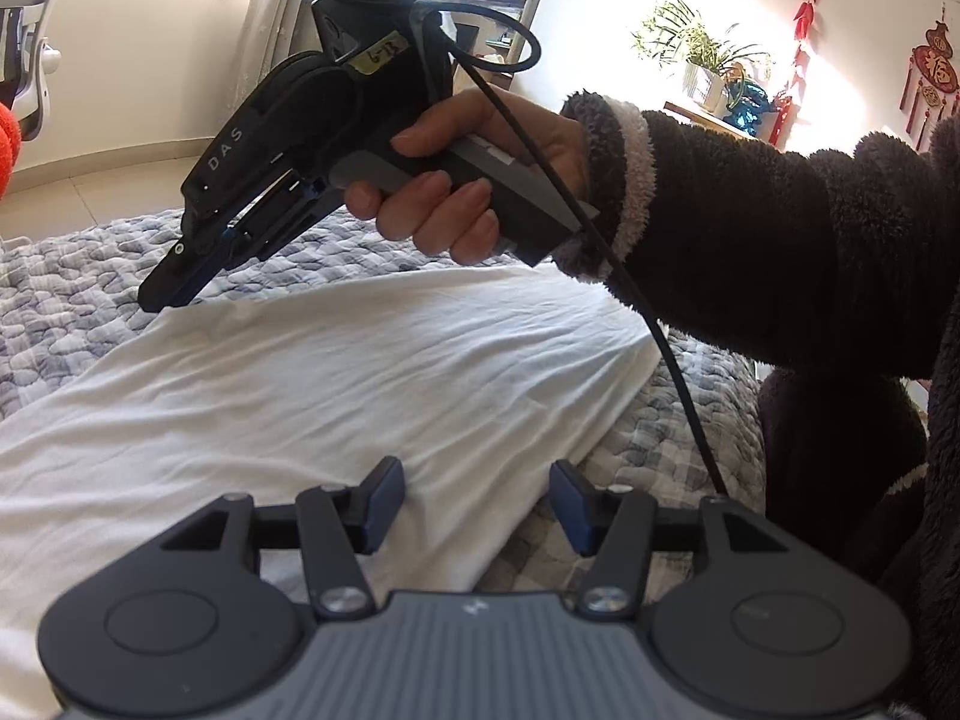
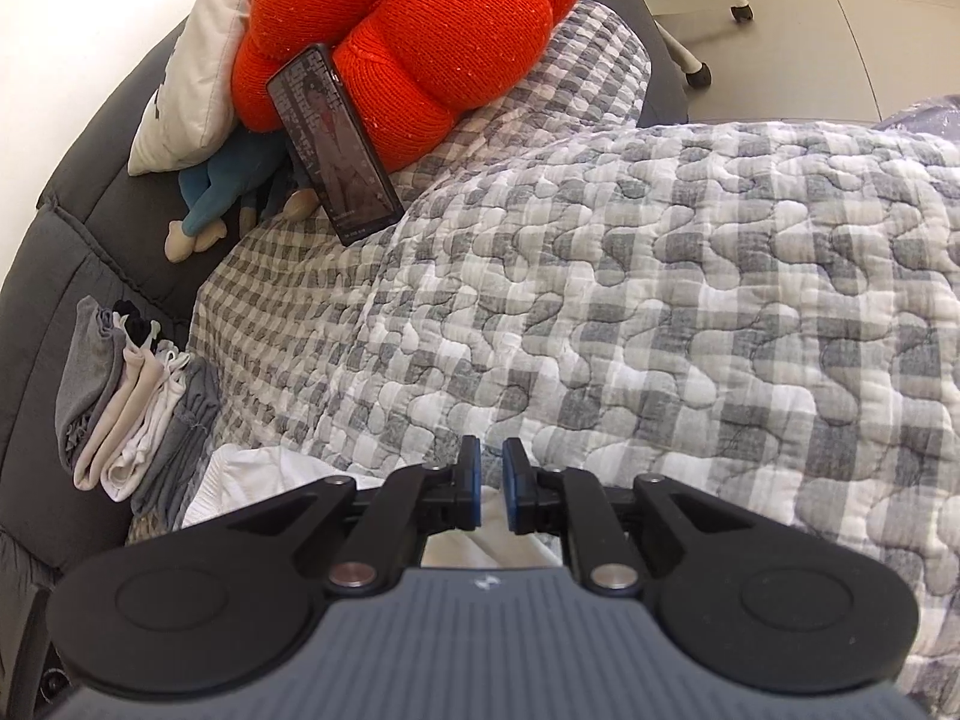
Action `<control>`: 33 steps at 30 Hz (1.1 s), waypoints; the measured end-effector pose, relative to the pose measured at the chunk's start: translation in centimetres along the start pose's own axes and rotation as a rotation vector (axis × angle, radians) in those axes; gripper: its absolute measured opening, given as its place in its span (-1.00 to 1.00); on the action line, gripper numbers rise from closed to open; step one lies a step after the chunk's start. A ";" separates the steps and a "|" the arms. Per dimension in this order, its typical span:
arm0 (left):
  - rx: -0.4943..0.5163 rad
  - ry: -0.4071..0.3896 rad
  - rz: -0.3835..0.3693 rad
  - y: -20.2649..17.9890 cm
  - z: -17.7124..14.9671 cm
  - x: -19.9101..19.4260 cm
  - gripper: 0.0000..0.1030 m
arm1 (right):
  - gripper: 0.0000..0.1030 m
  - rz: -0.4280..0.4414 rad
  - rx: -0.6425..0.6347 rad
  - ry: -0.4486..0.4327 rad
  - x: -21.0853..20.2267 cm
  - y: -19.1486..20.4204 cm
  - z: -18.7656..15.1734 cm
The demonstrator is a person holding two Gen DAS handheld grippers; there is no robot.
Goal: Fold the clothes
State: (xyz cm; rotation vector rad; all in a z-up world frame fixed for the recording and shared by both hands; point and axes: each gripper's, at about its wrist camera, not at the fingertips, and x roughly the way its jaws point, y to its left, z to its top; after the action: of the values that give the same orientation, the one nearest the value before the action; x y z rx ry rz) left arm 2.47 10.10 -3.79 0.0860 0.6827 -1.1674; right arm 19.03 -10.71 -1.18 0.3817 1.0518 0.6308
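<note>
White garment lies spread flat on the checked quilt, reaching its near edge. Left gripper hovers over the garment's near edge, jaws about half open, nothing between them. Right gripper at the garment's far edge, jaws nearly shut with a narrow gap; can't tell whether cloth is pinched. Folded stack sits off the quilt's corner.

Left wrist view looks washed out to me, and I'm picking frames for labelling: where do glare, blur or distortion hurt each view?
Left wrist view: sunlight blows out the wall behind the plant; the white garment keeps its wrinkles; the frame edges curve. Right wrist view: even light, no glare; the quilt and phone are sharp; the folded stack bows near the rim.
</note>
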 end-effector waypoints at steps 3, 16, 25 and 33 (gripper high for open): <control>0.008 -0.001 0.012 -0.1 0.2 -0.1 0.07 | -0.69 -0.018 -0.067 -0.017 -1.3 0.4 -0.5; -0.062 -0.036 0.163 3.3 3.9 0.5 0.02 | -0.30 -0.217 -0.303 -0.149 -7.6 1.7 -5.1; -0.243 -0.062 0.309 7.7 4.5 2.3 -0.03 | -0.13 -0.330 -0.484 -0.142 -10.4 2.2 -10.8; -0.343 -0.117 0.451 6.5 4.8 -1.5 0.19 | 0.02 -0.443 -0.324 -0.224 -16.8 -0.6 -14.0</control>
State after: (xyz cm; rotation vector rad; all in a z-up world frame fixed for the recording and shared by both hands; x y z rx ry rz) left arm 9.99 12.10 -0.93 -0.1131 0.7059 -0.6082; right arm 0.92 -22.12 3.52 -0.0666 0.7674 0.3402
